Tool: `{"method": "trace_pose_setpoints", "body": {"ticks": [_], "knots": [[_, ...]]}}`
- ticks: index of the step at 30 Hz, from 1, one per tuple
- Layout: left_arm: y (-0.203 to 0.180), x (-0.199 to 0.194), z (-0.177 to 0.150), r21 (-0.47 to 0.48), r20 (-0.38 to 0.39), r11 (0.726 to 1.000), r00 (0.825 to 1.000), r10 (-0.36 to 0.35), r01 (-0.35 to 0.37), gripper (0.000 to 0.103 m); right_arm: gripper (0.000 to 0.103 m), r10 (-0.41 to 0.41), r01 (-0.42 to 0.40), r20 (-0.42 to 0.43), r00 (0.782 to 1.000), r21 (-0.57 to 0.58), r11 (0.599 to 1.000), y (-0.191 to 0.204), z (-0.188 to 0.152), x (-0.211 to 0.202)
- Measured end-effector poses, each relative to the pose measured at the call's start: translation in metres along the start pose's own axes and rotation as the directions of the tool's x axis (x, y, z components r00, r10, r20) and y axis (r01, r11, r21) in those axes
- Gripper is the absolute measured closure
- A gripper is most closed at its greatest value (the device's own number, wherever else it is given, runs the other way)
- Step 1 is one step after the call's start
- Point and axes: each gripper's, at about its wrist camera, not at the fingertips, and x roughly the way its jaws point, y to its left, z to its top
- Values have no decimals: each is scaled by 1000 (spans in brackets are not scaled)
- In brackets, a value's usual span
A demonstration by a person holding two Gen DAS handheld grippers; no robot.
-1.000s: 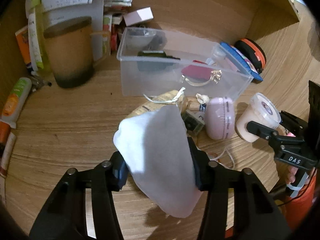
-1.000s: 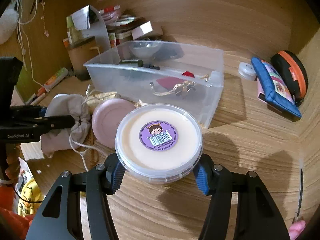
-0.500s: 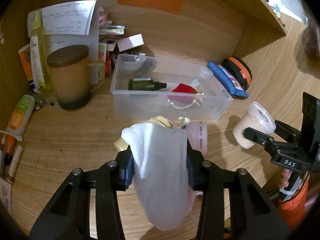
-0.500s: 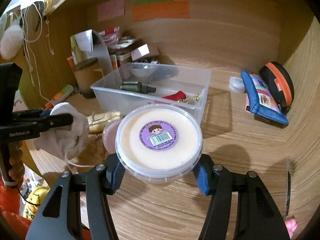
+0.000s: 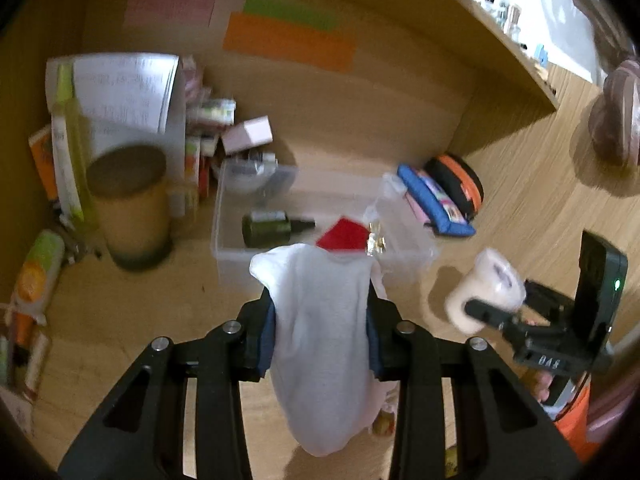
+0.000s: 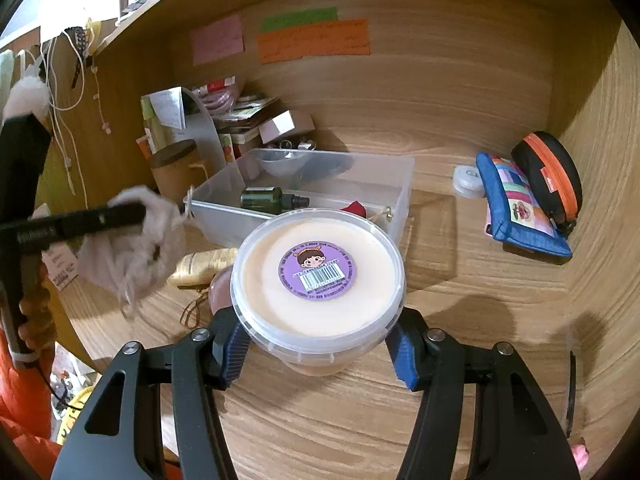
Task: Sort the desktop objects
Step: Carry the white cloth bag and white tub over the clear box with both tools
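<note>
Wooden desk (image 6: 460, 360) blurred beyond your left gripper (image 5: 320, 320), closing on a white pouch (image 5: 324, 340), while your right gripper (image 6: 320, 344) clamped the purple-stickered tub (image 6: 318, 276).

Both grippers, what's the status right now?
Left gripper closing on white cloth pouch. Right gripper shut on lidded tub. Clear bin ahead, nothing blocking.

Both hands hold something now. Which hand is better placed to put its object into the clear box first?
Left, probably. The left gripper, closing on the white cloth pouch, sits just before the clear box. The right gripper, holding the lidded tub, looks farther back.
</note>
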Motion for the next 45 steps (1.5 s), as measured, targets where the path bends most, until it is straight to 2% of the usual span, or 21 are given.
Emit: {"method": "trace_pose_setpoints", "body": {"ticks": [4, 11, 18, 24, 34, 45], "knots": [[0, -1, 16, -7, 17, 1000, 1000, -14, 14, 67, 48, 6, -6, 2, 1000, 3, 1000, 0, 3, 1], [-1, -7, 29, 1, 56, 1000, 998, 11, -11, 67, 48, 5, -5, 28, 1000, -15, 1000, 1, 17, -2], [5, -5, 43, -11, 69, 1000, 997, 28, -28, 67, 48, 13, -11, 58, 998, -42, 999, 2, 40, -3], [15, 7, 57, -32, 75, 999, 996, 36, -34, 67, 48, 26, -23, 60, 998, -54, 998, 1, 65, 12], [33, 44, 74, -55, 36, 997, 998, 52, -50, 67, 48, 39, -38, 12, 999, -40, 998, -7, 90, 59], [38, 100, 79, -37, -43, 998, 998, 46, -48, 67, 48, 65, -68, -66, 996, -34, 997, -11, 97, 111]]}}
